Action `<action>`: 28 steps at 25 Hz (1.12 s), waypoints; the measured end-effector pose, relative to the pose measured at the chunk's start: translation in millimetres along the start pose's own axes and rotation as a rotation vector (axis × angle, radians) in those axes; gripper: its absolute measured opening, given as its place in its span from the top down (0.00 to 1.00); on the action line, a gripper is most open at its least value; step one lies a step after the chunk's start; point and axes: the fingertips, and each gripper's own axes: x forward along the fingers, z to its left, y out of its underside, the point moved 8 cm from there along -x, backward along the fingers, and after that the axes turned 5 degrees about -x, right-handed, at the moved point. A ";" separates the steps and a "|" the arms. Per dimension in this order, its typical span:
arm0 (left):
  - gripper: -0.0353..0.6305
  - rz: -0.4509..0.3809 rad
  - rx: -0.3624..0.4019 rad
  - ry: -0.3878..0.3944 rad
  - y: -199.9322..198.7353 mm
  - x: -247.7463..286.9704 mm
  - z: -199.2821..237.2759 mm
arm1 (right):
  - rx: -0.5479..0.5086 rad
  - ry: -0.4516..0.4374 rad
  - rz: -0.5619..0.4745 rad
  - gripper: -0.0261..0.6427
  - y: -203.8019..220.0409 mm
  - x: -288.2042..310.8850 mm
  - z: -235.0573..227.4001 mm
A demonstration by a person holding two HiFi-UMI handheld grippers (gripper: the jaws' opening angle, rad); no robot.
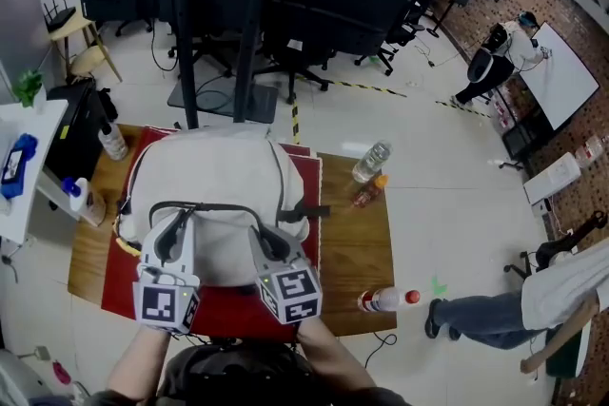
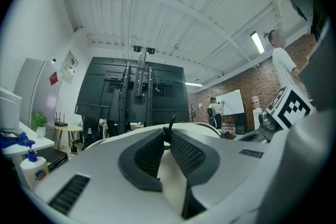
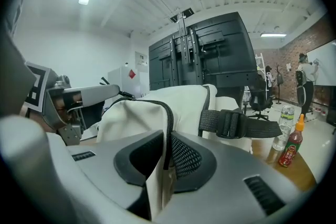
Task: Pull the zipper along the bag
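The cream bag (image 1: 224, 185) lies on a red mat (image 1: 228, 311) on the wooden table (image 1: 357, 242). The left gripper (image 2: 168, 136) pinches a fold of its fabric, and the right gripper (image 3: 167, 139) is clamped on the black zipper (image 3: 169, 123). The sauce bottle (image 3: 294, 147) has a red label too small to read.
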 end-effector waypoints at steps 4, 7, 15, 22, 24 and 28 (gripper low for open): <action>0.88 0.012 0.013 0.005 -4.8 6.1 9.0 | 0.002 -0.012 0.001 0.90 0.5 -0.8 -1.2; 0.88 0.026 0.017 0.017 -10.0 15.1 21.4 | 0.001 -0.017 -0.005 0.90 -0.4 0.7 -2.5; 0.88 0.062 0.006 0.017 -9.0 15.1 39.0 | 0.008 -0.036 -0.018 0.90 -1.2 2.8 -5.7; 0.89 0.050 -0.046 -0.037 -10.6 -0.3 65.5 | 0.031 -0.030 -0.024 0.90 -0.8 3.9 -6.0; 0.89 0.046 -0.058 -0.078 -11.8 -8.5 82.4 | 0.041 -0.032 -0.025 0.90 -0.7 3.5 -6.3; 0.89 0.071 -0.059 -0.110 -2.0 -30.9 103.3 | 0.043 -0.030 -0.021 0.90 -1.5 3.2 -3.8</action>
